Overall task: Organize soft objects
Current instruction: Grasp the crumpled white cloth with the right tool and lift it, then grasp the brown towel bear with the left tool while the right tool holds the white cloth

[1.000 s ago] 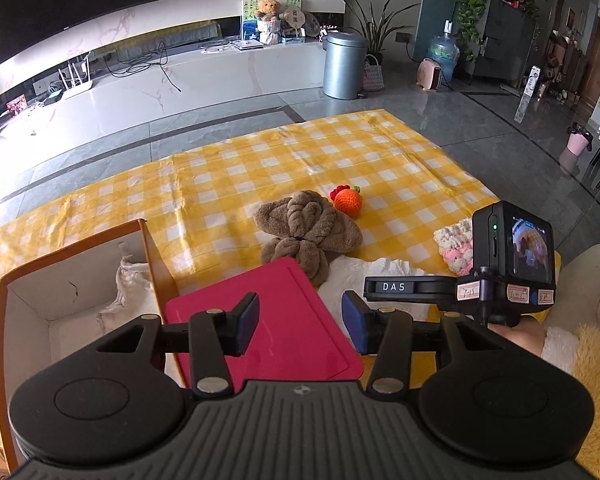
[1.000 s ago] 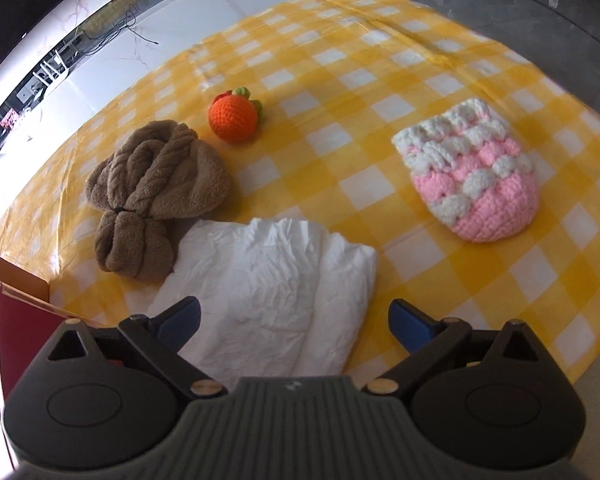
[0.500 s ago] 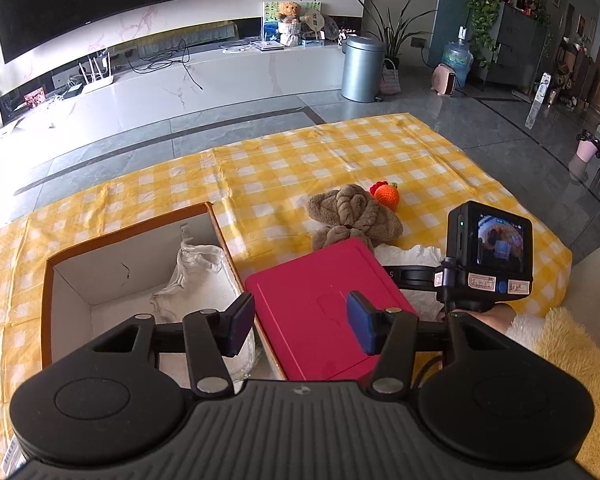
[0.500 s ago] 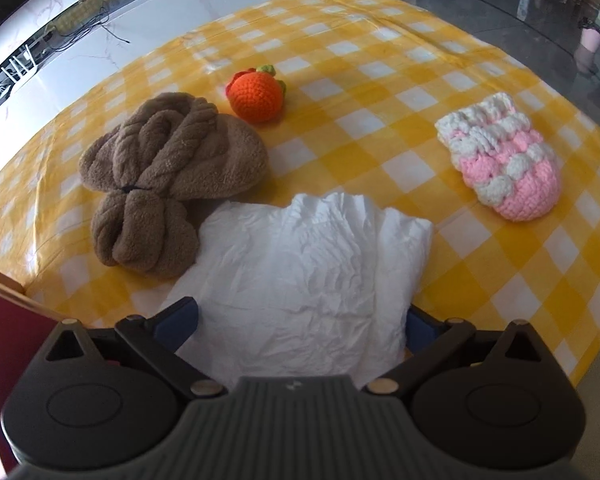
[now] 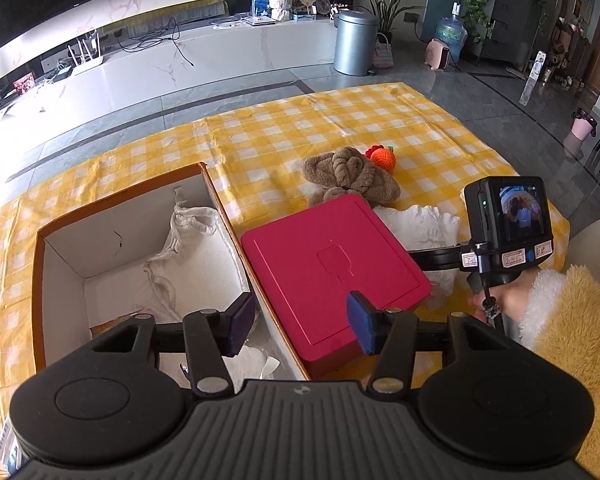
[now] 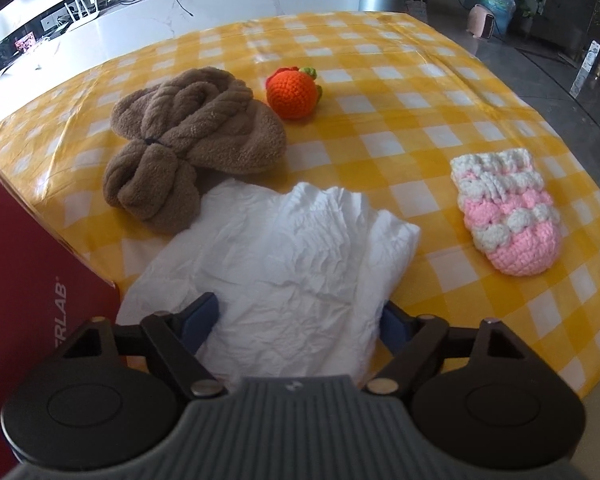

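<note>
Right gripper [image 6: 296, 314], jaws wide astride the near edge of the white cloth [image 6: 284, 264] beside the red lid [image 5: 332, 272]; left gripper [image 5: 300, 320] hovers empty, jaws wide, over the box [image 5: 40, 280]; a shallow pinch may slip off the limp cloth.

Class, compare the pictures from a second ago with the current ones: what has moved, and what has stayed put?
The right gripper has come forward and down until its open jaws straddle the near edge of the white garment; no grip yet. The left gripper has pulled back, open, bringing the cardboard box into view. The brown towel, orange crochet ball, pink-and-white knit pouch and red lid stayed put.
</note>
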`<state>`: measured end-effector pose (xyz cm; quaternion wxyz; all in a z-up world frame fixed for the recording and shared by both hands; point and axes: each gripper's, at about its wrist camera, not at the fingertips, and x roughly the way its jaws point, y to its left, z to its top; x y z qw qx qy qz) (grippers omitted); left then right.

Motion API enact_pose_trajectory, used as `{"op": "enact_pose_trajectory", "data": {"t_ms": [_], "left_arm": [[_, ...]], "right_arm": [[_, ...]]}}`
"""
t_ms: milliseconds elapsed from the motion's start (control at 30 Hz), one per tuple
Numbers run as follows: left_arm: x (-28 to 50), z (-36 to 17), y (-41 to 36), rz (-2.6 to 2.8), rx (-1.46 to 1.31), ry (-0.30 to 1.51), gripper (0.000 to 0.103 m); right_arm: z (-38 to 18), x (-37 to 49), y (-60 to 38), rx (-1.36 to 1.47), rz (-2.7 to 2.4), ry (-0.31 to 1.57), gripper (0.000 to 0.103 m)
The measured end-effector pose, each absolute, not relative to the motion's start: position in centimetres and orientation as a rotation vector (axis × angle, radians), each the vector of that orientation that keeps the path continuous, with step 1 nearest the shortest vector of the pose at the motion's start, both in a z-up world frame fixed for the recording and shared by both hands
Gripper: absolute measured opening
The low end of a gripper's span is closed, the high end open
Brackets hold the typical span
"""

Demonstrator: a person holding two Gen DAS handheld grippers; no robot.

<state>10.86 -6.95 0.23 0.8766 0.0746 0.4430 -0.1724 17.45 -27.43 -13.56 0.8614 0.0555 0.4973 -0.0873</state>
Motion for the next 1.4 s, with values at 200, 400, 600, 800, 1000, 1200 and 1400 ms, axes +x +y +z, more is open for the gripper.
{"op": "enact_pose_trajectory", "data": {"t_ms": [200,400,600,800,1000,1200,1400], "left_arm": [[10.6,0.2,-7.2,-0.366,0.177,0.948,0.061],[10.8,0.5,-7.8,-0.366,0.172,0.960,0.061],[10.7,0.4,-8.9,-0.387,0.219,0.972,0.061],[11.5,0.5,-9.6,-0.383,0.222,0.966,0.061],[14.1,0.6,-11.3,-0.369,0.199,0.961,0.061],[16.8,0.1,-14.9,-0.376,0.229,0.966,0.062],[21.7,-1.9,-19.8,-0.464,0.307,1.022,0.072]], "right_arm": [[-12.9,17.3,-28.1,0.114,-0.150,1.043,0.038],[-11.6,16.6,-29.4,0.141,-0.157,0.997,0.024],[-10.9,16.5,-30.4,0.188,-0.142,0.955,0.024],[-10.4,16.3,-32.3,0.301,-0.152,0.914,0.024],[-8.8,16.0,-33.8,0.369,-0.125,0.821,0.024],[-9.2,17.1,-35.7,0.412,-0.146,0.775,0.024],[-11.1,19.4,-36.9,0.437,-0.144,0.831,0.023]]}}
